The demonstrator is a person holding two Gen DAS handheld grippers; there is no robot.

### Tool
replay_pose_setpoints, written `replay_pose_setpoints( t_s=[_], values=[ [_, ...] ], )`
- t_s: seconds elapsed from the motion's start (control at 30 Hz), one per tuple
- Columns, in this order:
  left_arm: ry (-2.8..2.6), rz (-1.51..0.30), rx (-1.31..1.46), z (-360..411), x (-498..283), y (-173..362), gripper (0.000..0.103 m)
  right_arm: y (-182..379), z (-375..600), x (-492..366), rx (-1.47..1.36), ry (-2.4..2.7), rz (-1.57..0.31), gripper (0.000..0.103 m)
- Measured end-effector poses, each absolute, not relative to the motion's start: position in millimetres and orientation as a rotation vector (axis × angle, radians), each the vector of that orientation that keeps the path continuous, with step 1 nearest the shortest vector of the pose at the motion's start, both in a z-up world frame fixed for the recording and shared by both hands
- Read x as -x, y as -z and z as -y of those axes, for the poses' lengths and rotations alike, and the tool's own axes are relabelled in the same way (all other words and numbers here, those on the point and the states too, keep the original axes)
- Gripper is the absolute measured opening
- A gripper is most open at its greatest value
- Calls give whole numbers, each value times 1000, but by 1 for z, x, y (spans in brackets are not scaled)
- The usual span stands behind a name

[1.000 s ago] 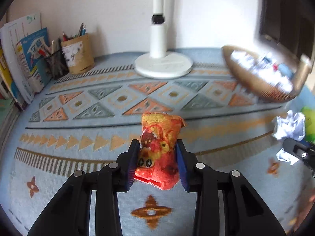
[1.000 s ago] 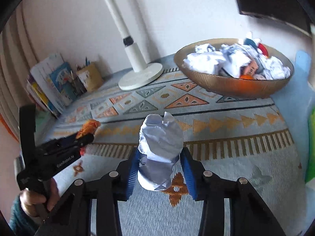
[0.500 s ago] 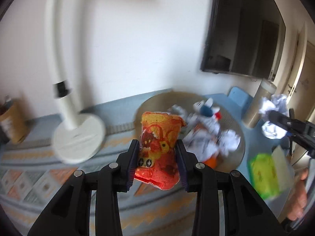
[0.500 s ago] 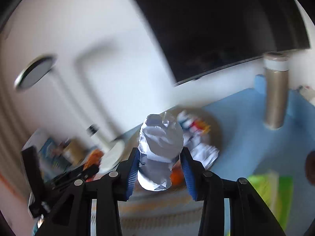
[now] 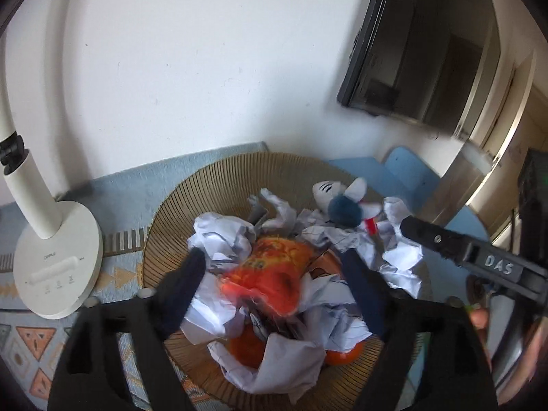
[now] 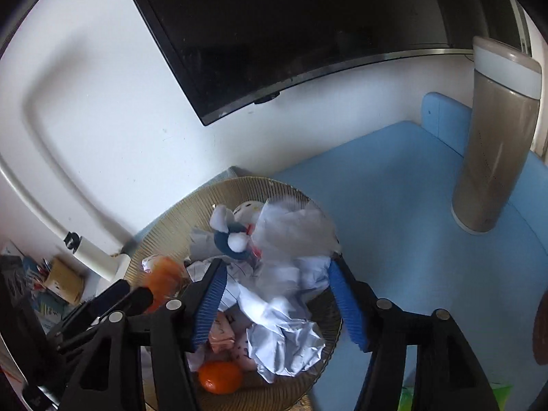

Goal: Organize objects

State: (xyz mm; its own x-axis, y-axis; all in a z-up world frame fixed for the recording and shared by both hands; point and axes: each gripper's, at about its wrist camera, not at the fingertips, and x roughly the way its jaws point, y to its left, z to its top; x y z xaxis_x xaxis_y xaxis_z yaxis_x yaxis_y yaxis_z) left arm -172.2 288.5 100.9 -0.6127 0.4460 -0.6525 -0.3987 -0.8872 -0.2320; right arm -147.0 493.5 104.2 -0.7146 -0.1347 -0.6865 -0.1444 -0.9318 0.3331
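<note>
We are opening both grippers [image 5: 274, 284] [image 6: 274, 294] directly above the woven brown basket [image 5: 164, 239]; the orange snack packet [image 5: 270, 277] and crumpled white paper ball [image 6: 291, 239] are dropping free.

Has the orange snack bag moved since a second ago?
Yes. The orange snack bag has gone from above the patterned cloth to over the wicker bowl, right of the lamp base.

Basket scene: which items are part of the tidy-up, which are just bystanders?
In the job:
- woven basket
- orange snack packet, dropping from the opening left tool
- crumpled paper, loose between the opening right tool

Lying about:
- desk lamp
- tumbler
- wall screen
- pen holder
</note>
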Motion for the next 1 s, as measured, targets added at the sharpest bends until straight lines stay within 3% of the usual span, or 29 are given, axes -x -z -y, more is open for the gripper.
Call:
replay_pose_setpoints(
  t_s=[0.3,0.53,0.63,1.0],
  values=[
    [-2530,126,986,-228,126,-128,83,-128,-498,104,1106,-2869,-630,62],
    [-2658,166,939,-140,52,-144,83,-154,-439,39,1084,-2969,-622,67],
    [-2755,151,925,-102,14,-141,103,-139,-390,17,1160,-3038,-609,67],
    [-2953,-20,1104,-33,-14,-56,102,-46,-232,1,1398,-3080,-156,67]
  ],
)
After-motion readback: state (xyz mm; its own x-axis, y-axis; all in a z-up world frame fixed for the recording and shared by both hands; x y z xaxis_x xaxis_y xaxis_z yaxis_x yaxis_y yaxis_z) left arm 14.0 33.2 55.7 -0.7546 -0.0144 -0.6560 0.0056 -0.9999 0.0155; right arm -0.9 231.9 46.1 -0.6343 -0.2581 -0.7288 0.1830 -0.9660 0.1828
